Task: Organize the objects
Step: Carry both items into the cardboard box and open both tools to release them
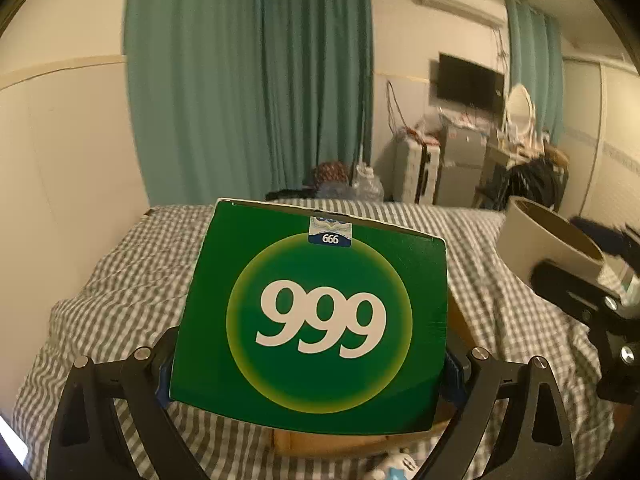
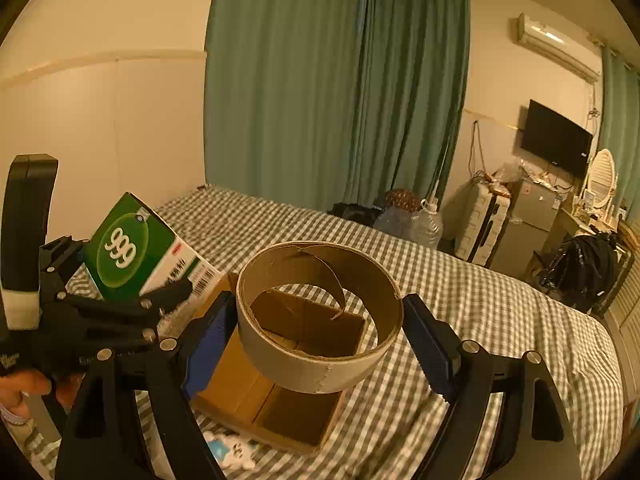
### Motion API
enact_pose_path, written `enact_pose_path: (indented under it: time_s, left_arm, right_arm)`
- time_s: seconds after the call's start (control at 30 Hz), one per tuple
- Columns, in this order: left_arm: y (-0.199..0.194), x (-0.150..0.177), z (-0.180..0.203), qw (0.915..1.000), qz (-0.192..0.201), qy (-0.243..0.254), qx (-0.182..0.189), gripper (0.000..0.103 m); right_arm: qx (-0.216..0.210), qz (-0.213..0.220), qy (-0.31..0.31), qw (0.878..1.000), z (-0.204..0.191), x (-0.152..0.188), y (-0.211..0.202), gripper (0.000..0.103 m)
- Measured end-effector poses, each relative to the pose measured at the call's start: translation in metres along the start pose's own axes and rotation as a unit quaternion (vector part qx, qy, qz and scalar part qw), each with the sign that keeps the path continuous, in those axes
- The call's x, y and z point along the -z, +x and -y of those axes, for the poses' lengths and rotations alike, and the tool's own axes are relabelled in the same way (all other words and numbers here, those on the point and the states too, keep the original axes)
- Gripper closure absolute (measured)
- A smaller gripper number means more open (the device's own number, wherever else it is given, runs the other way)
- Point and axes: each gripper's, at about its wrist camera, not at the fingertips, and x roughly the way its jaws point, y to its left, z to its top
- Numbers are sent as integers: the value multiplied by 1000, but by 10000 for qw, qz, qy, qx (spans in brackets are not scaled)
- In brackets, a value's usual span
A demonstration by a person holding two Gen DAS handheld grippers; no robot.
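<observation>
My left gripper (image 1: 310, 372) is shut on a green box (image 1: 316, 316) printed with "999", held upright above the bed. The same green box (image 2: 136, 256) shows at the left of the right wrist view, with the left gripper (image 2: 132, 312) clamped on it. My right gripper (image 2: 320, 336) is shut on a wide cardboard ring (image 2: 316, 344), its blue pads (image 2: 208, 340) pressing both sides. The ring (image 1: 548, 240) appears at the right edge of the left wrist view. An open brown cardboard box (image 2: 280, 412) lies on the bed directly beneath the ring.
A grey-checked bedsheet (image 2: 460, 304) covers the bed. A small white and blue toy (image 2: 232, 452) lies by the box's near edge. Teal curtains (image 2: 332, 92) hang behind; a suitcase (image 2: 480, 220), small fridge and black bag (image 2: 584, 268) stand at the far right.
</observation>
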Motion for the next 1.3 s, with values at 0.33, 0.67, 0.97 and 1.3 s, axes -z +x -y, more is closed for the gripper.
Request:
enact_pose_path:
  time_s: [0.33,0.67,0.97,1.3]
  left_arm:
    - [83,21,15,9975,-591,378,24,6]
    - [86,29,38,9955,-320,888,-45,5]
    - [56,25,36,9975,-367,592,145,0]
    - [-34,31,23,9996,-148,191,-117,0]
  right_arm:
    - [-249,-664,158,9974,9,32,103,20]
    - [-559,-677,460,9951,21,46,119,17]
    - [-415,-283,758,9959,39,25,57,3]
    - [-92,-57,538,9985,39,28,-53,3]
